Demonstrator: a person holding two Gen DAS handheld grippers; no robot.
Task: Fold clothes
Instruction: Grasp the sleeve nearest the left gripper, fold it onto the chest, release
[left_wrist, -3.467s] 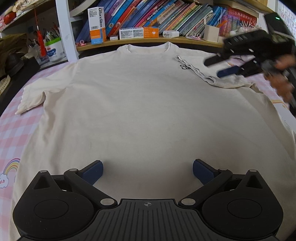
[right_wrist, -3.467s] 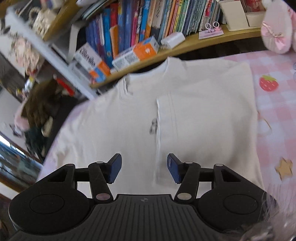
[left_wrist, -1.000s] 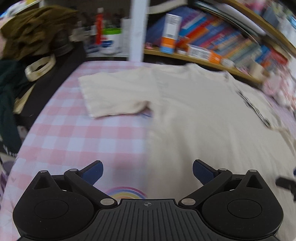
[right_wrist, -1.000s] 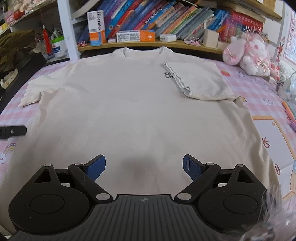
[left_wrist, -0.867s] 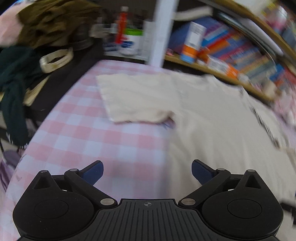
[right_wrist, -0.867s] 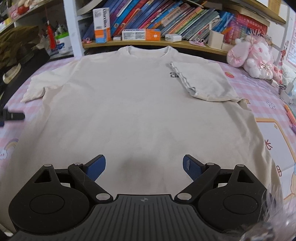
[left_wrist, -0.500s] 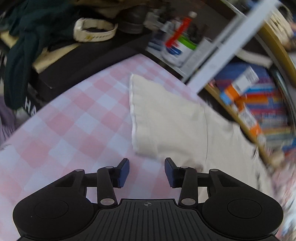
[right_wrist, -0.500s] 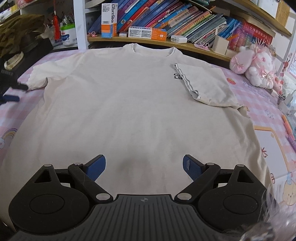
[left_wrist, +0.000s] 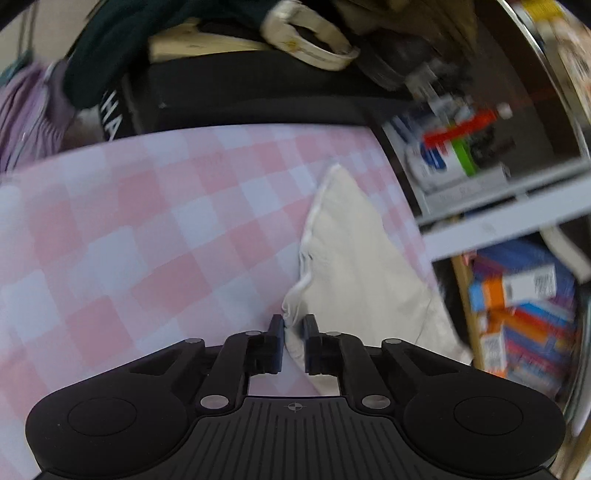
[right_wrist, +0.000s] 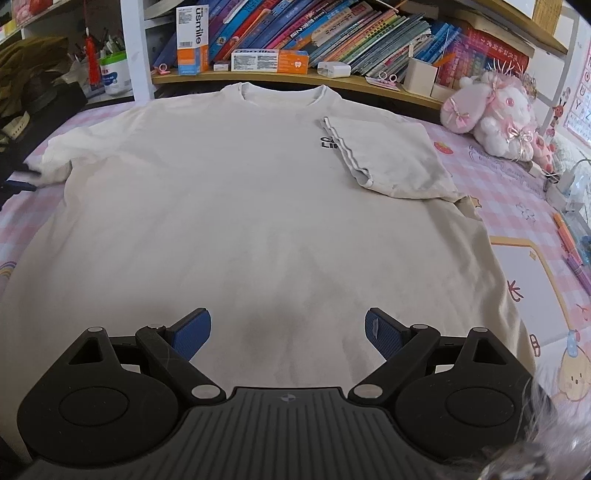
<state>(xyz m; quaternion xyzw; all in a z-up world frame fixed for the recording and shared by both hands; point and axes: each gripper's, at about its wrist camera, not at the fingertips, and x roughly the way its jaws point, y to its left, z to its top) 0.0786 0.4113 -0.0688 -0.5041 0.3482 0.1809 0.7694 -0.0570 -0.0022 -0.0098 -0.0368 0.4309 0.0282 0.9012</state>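
A cream T-shirt (right_wrist: 229, 206) lies flat on what seems a pink-checked bed (left_wrist: 122, 236).

Over the middle of the spread T-shirt (right_wrist: 229, 206) the way is open — flat cloth, nothing standing on it, only the folded-in sleeve (right_wrist: 388, 155) lying low at its right shoulder. The back is closed off by the bookshelf (right_wrist: 295, 79) with its boxes and books just behind the collar. On the right a plush toy (right_wrist: 491, 107) sits beside the shirt on the checked surface (right_wrist: 517, 192), pens further out. At the left edge — a dark pile of bags and clothes (left_wrist: 229, 66) walls in the bare checked strip beside the other sleeve (left_wrist: 354, 254).
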